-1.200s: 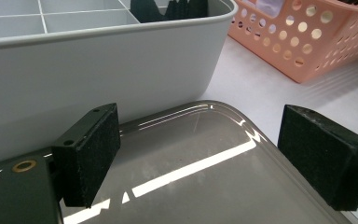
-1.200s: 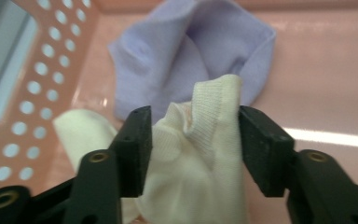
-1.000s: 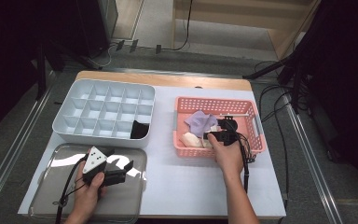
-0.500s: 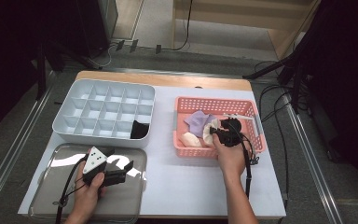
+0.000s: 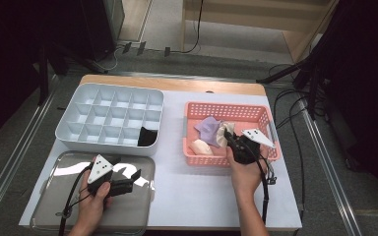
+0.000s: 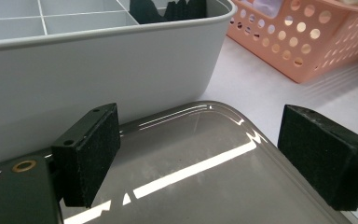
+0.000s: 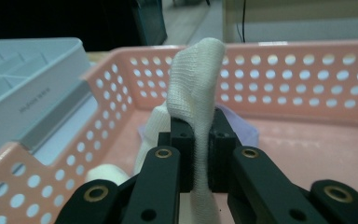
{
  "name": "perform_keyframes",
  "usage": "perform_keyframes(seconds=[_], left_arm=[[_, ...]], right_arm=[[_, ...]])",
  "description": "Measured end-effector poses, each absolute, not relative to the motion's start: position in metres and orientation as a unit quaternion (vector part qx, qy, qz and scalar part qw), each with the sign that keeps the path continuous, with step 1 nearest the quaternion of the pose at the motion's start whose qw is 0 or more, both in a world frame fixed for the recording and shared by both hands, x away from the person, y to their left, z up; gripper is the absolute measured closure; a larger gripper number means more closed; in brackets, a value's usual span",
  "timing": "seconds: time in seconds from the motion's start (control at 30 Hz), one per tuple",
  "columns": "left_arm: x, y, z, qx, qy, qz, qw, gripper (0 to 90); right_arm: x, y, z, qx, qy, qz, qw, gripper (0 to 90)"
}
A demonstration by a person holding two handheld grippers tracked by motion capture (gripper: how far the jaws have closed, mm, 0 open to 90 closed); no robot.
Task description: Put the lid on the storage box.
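Observation:
My right gripper [image 5: 229, 138] is inside the pink basket [image 5: 226, 106]. Its jaws have just been closing and are now shut on a white knitted sock [image 7: 196, 79], which stands up between the pads. The same sock [image 5: 222, 133] hangs over a purple cloth [image 5: 208, 129], with a cream roll [image 5: 200, 147] beside it. My left gripper [image 5: 129, 181] hovers over a shiny steel tray [image 5: 54, 201]. Its jaws [image 6: 214, 154] stand open with nothing between them.
A grey compartment box [image 5: 110, 118] stands at the back left, with a black item [image 5: 147, 137] in its near right cell. Its wall [image 6: 98, 74] is just beyond the left jaws. Cables trail off the table's right side.
The right gripper has closed on the white sock and shifted slightly inside the basket. The left hand has stayed where it was.

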State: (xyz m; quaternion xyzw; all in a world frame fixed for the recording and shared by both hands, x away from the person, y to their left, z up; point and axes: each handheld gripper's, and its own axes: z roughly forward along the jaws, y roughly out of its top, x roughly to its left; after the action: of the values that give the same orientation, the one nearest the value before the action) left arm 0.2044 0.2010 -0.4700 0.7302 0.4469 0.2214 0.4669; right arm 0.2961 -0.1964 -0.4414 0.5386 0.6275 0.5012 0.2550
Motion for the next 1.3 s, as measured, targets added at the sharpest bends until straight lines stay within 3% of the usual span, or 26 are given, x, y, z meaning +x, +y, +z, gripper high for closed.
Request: perform_keyframes(seconds=[0.53, 1.3], left_arm=[[0.203, 0.2, -0.47, 0.731, 0.444, 0.225, 0.467, 13.9], [0.202, 0.2, -0.47, 0.731, 0.441, 0.228, 0.468, 14.0]], right_arm=[[0.255, -0.195, -0.438, 0.498, 0.592, 0.559, 0.297, 84.1], [0.185, -0.172, -0.441, 0.477, 0.62, 0.563, 0.267, 84.0]])
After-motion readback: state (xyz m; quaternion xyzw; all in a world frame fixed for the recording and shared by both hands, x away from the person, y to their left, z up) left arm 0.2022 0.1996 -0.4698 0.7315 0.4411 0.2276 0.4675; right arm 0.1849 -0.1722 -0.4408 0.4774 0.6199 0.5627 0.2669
